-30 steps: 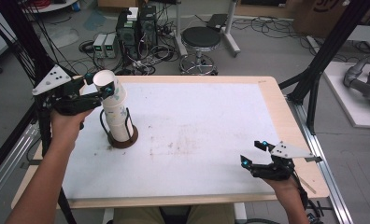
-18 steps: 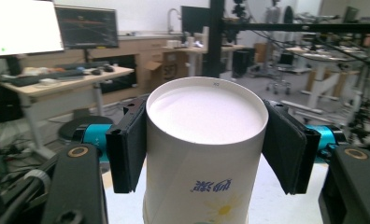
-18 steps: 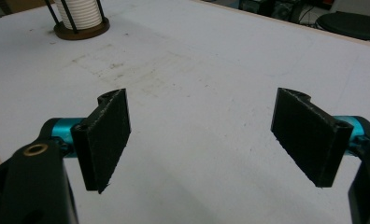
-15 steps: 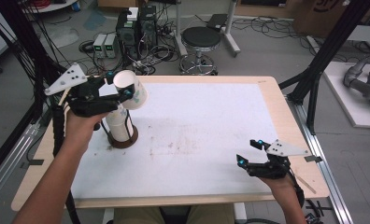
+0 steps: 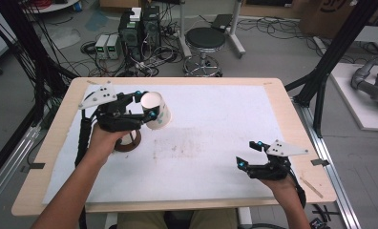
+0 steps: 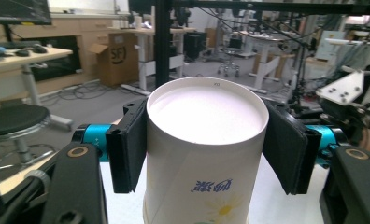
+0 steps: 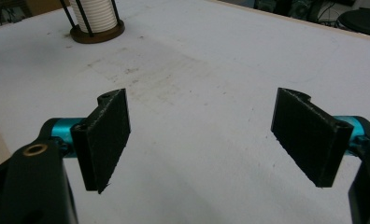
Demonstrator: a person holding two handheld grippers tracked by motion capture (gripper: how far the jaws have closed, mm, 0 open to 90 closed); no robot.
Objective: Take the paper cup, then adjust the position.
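Note:
My left gripper (image 5: 146,105) is shut on a white paper cup (image 5: 157,111) with a daisy print, held tilted above the left part of the white mat (image 5: 215,124). In the left gripper view both black pads press the sides of the cup (image 6: 206,140) near its round rim. Below my left hand stands the cup holder (image 5: 128,141), a brown base with black rods; the right gripper view shows a stack of white cups (image 7: 93,13) in it. My right gripper (image 5: 246,153) rests low at the front right, open, with only bare mat between its jaws (image 7: 204,135).
The wooden table edge (image 5: 292,114) frames the mat. Black frame posts (image 5: 337,47) rise at both sides. Behind the table stand a round stool (image 5: 204,40), electronics boxes (image 5: 139,26) and loose cables on the floor.
My left gripper has carried the cup to the right and slightly down, away from the stack in the holder. The right gripper has stayed in place.

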